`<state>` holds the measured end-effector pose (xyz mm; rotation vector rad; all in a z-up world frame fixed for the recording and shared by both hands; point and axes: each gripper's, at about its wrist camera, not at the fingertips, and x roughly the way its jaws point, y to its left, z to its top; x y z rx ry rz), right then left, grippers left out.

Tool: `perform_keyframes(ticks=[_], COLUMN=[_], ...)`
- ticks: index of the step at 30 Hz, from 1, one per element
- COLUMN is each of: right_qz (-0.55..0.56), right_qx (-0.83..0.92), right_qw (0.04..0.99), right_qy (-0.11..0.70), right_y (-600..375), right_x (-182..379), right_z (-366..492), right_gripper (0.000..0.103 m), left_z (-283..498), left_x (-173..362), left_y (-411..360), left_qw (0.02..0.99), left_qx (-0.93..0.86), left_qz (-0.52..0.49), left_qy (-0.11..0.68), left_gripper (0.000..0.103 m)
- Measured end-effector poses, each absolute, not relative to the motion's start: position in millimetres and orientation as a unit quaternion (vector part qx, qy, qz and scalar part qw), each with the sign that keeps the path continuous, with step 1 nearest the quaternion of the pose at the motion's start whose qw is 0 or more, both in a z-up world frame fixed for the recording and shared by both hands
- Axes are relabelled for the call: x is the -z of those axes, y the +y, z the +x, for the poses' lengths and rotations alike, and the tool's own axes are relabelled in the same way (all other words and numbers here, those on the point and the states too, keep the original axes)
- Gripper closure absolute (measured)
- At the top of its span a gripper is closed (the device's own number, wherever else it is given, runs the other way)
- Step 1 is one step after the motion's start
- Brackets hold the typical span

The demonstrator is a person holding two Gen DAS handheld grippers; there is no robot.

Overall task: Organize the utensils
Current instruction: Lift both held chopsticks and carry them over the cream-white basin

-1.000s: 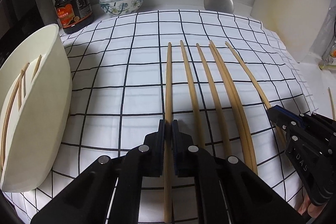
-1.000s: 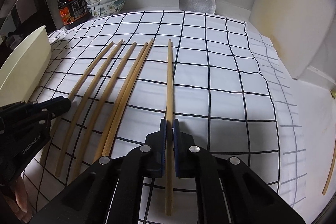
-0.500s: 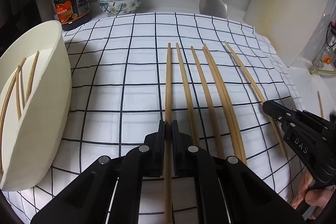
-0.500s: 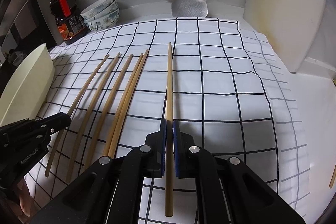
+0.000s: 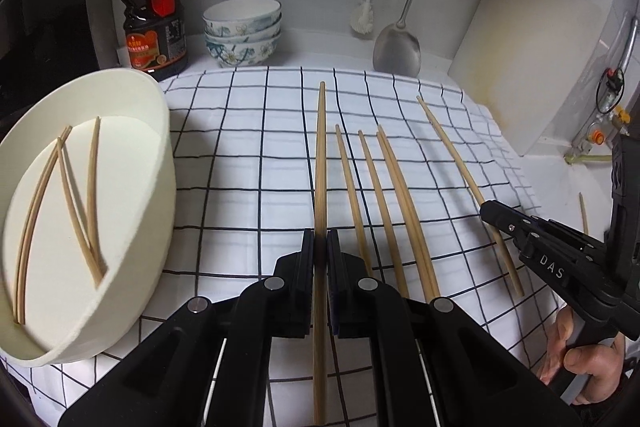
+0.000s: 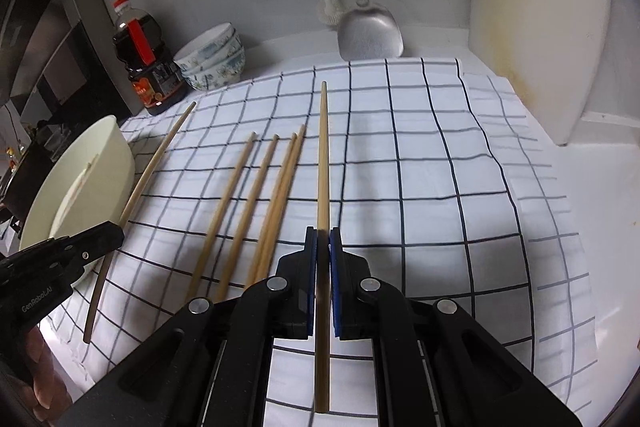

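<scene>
Both claws are clenched, my left gripper (image 5: 320,247) and right gripper (image 6: 323,247) each pinching one slim, round bamboo chopstick (image 5: 320,163) above the grid-checked cloth (image 5: 248,163), where four more chopsticks (image 5: 384,203) lie side by side. Beside them, the smooth cream oval tub (image 5: 160,187) holds several loose sticks (image 5: 90,195).

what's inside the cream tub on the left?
Four chopsticks lie loose in the cream tub: a touching pair, one crossing its tips, one apart. The near rim hides the lowest part of the floor.

Four chopsticks (image 5: 384,203) lie on the cloth (image 5: 248,155), right of the basin (image 5: 160,187)
</scene>
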<state>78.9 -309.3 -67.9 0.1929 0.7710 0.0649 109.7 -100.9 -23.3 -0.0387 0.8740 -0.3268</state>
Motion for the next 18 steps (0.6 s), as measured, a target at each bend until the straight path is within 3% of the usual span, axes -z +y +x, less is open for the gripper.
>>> perform_keyframes(ticks=[18], right_qz=[0.081], right_qx=[-0.139], right_qw=[0.935], right_qy=[0.316], right_y=[-181], right_x=[0], right_z=[82], right_gripper=[0.097], left_z=[100], left_x=[-37], left_y=[22], left_qw=[0.926], left_qx=[0.095], left_qz=[-0.040], left_qy=[0.364], left_gripper=[0.096])
